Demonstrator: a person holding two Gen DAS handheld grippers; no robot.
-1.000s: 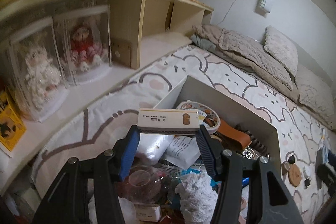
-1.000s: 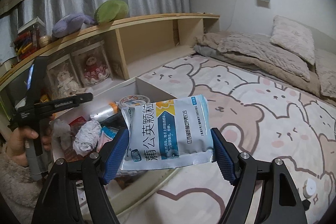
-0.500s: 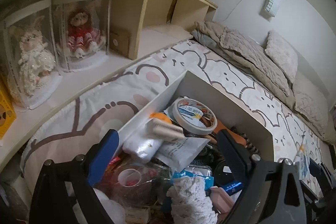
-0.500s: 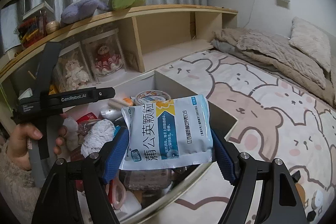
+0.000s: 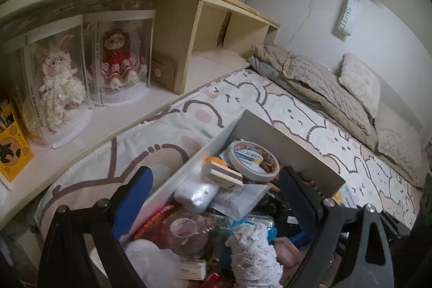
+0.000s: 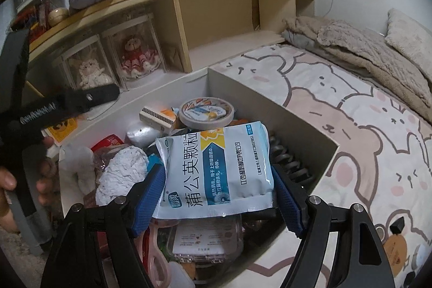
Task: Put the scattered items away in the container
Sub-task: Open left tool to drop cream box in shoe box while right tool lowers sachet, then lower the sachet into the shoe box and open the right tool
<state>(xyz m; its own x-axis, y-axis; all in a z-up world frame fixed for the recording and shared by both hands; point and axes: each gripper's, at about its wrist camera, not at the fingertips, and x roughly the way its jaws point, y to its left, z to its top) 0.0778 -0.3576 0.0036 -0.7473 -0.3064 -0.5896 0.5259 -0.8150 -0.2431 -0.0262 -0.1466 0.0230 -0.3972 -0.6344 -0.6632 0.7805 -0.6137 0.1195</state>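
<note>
The open grey-white container [image 5: 293,132] sits on the bear-print bedsheet, full of mixed items. My left gripper [image 5: 216,197] hovers over its near end, open, with nothing between its blue pads. A small cream box [image 5: 220,174] lies inside the container beside a roll of tape [image 5: 252,159]. My right gripper [image 6: 218,189] is shut on a blue-and-white medicine sachet [image 6: 216,169] and holds it above the container [image 6: 272,105]. In the right wrist view a hand [image 6: 8,180] grips the left gripper's black frame at the left.
A wooden shelf [image 5: 189,26] with two boxed dolls [image 5: 116,58] runs along the container's far side. Plush toys lie on top of it. Folded blankets and pillows [image 5: 337,88] lie at the bed's head. Small loose items, including an orange disc [image 6: 395,243], lie on the sheet to the right.
My left gripper opened and let go of the small cream box, which now lies in the container. My right gripper carried the sachet from beside the container to above it.
</note>
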